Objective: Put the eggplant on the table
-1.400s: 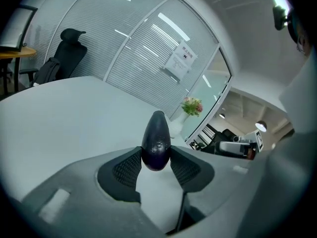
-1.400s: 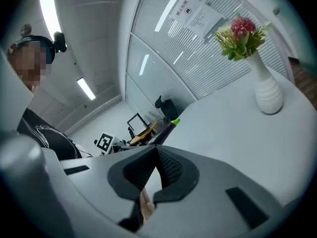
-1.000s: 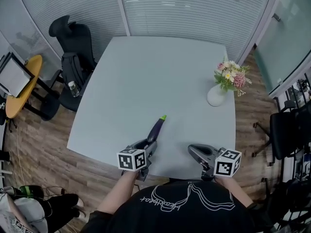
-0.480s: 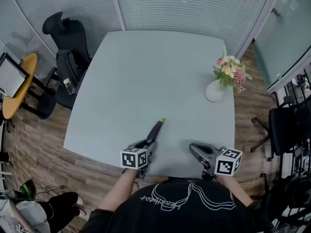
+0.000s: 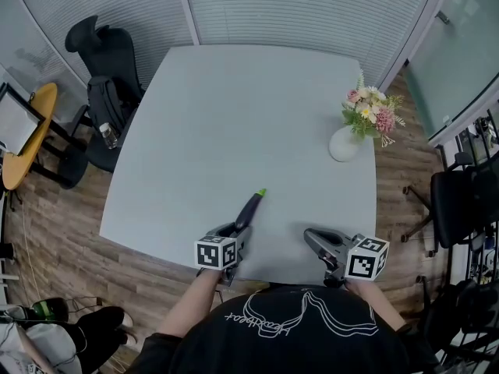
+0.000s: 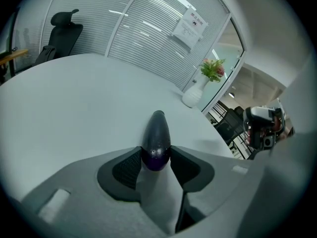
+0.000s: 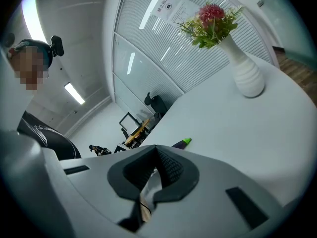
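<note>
Eggplant point(image 6: 156, 130) slightly lower, in left claw point(image 6: 156, 153)

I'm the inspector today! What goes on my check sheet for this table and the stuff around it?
Surface: pale table, seen whole from above.
Job's things: eggplant, gripped at its dark end, green stem pointing away; whether it touches the table is unclear.
Clutter: white vase of flowers near the table's right edge.
Tools: left tool shut on the eggplant; right tool shut, nothing in it.
Cables: nothing seen on the table.
Surroundings: black office chair, yellow side table, wooden floor, blinds.
</note>
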### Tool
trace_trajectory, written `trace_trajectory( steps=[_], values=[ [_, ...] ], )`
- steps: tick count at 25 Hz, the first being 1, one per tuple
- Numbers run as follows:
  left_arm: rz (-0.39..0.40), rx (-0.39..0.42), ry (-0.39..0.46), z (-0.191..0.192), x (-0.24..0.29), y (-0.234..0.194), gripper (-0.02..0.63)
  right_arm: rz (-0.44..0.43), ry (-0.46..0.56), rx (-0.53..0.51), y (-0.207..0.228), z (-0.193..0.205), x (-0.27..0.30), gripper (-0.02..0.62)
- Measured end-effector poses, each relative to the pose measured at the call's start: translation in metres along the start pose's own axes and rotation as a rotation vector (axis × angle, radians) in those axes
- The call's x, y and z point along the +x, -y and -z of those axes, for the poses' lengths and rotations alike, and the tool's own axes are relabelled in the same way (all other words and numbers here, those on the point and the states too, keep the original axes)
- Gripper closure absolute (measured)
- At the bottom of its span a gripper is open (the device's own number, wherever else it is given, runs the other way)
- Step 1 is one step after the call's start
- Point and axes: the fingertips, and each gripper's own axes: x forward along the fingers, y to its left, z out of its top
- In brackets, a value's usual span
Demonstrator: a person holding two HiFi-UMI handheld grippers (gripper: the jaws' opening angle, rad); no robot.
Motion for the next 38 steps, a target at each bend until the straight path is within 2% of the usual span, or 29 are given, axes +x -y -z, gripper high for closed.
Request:
trace_trajectory(
  steps=[6, 13, 17, 24, 31, 33, 38],
  values=[
    [0.004, 0.02, -0.026, 0.005, 0.004, 0.0, 0.416, 0.0, -0.003, 0.009, 0.002, 0.001, -0.001, 0.589],
    [0.0, -0.008, -0.013, 0.004, 0.003, -0.003, 0.416, -0.002, -0.015, 0.013, 0.001, 0.004, -0.003, 0.589],
    [0.004, -0.014, -0.015, 0.005, -0.001, -0.004, 0.379, -0.009, -0.009, 0.017, -0.003, 0.005, -0.001, 0.589],
    [0.037, 0.025, 0.016, 0.0, -0.013, 0.008, 0.351, -0.021, -0.005, 0.005, -0.014, 0.01, -0.002, 0.589],
    [0.061, 0.035, 0.079, -0.009, -0.052, 0.025, 0.353, -0.028, 0.016, -0.03, -0.031, 0.016, -0.002, 0.589],
    [0.085, 0.041, 0.108, -0.015, -0.066, 0.036, 0.353, -0.032, 0.023, -0.044, -0.037, 0.018, -0.003, 0.589],
    [0.203, 0.097, 0.194, -0.027, -0.108, 0.077, 0.354, -0.032, 0.026, -0.134, -0.055, 0.023, -0.005, 0.589]
  ],
)
